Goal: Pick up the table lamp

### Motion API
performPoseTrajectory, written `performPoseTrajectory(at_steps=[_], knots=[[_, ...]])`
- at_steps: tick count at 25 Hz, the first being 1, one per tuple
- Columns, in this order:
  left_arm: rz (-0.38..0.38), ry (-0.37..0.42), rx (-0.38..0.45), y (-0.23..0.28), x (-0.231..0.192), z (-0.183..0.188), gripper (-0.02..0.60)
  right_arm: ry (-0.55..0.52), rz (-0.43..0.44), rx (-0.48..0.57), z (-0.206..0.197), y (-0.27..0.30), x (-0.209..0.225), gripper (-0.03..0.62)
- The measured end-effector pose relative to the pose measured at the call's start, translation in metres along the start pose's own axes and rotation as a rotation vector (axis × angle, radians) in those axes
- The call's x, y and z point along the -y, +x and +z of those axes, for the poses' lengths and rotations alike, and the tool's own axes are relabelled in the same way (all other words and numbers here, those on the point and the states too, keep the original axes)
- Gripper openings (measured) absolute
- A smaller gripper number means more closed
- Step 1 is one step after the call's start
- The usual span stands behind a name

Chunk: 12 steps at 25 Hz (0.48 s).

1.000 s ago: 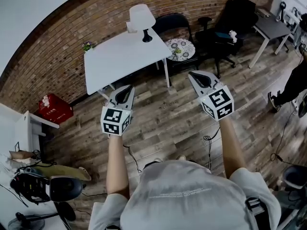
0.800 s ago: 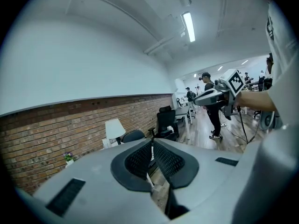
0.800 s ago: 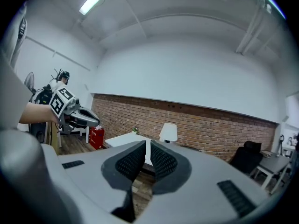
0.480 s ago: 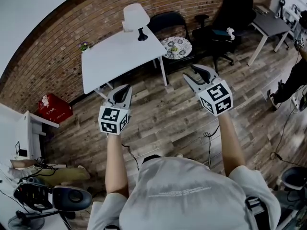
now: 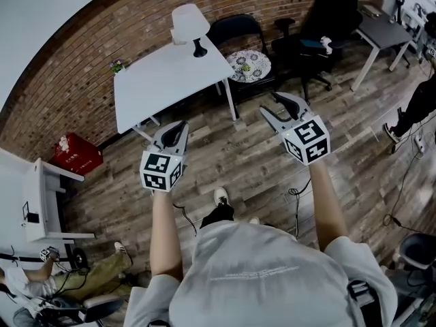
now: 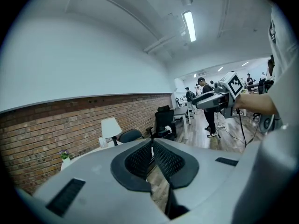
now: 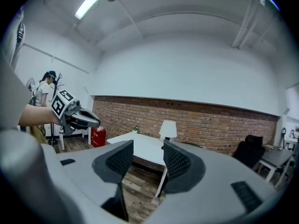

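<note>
The table lamp [image 5: 190, 24], white shade on a black stem and base, stands at the far corner of a white table [image 5: 163, 80] against the brick wall. It also shows in the left gripper view as the lamp [image 6: 110, 127] and in the right gripper view as the lamp [image 7: 167, 129] on the table [image 7: 135, 146]. My left gripper [image 5: 178, 125] is held over the floor short of the table's near edge, jaws shut and empty. My right gripper [image 5: 280, 105] hovers to the table's right, jaws open with nothing between them. Both are well away from the lamp.
Black chairs and a round patterned stool [image 5: 248, 65] stand right of the table. A grey desk [image 5: 381, 36] and a person's leg [image 5: 417, 107] are at far right. A red box [image 5: 78, 154] and a white shelf [image 5: 41, 196] sit at left. A small plant [image 5: 118, 65] is on the table's back edge.
The person has stepped forward: a shoe now shows on the floor below the grippers. The table and lamp have drifted slightly left in view. Both grippers keep their pose.
</note>
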State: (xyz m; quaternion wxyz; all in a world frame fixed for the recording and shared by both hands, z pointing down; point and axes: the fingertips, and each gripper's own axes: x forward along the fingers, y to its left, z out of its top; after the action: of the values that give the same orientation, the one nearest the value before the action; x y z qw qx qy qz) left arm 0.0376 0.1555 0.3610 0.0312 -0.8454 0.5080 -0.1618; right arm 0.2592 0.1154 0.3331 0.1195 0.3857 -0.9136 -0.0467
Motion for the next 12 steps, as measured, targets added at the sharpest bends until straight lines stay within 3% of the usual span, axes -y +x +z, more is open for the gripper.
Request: performPoseTrajectory(at_steps=[12], knots=[[0.001,-0.038,-0.001,0.038,-0.036,-0.015,0.020,-0.020,-0.002,-0.027,-0.004,0.048,0.019,0.201]])
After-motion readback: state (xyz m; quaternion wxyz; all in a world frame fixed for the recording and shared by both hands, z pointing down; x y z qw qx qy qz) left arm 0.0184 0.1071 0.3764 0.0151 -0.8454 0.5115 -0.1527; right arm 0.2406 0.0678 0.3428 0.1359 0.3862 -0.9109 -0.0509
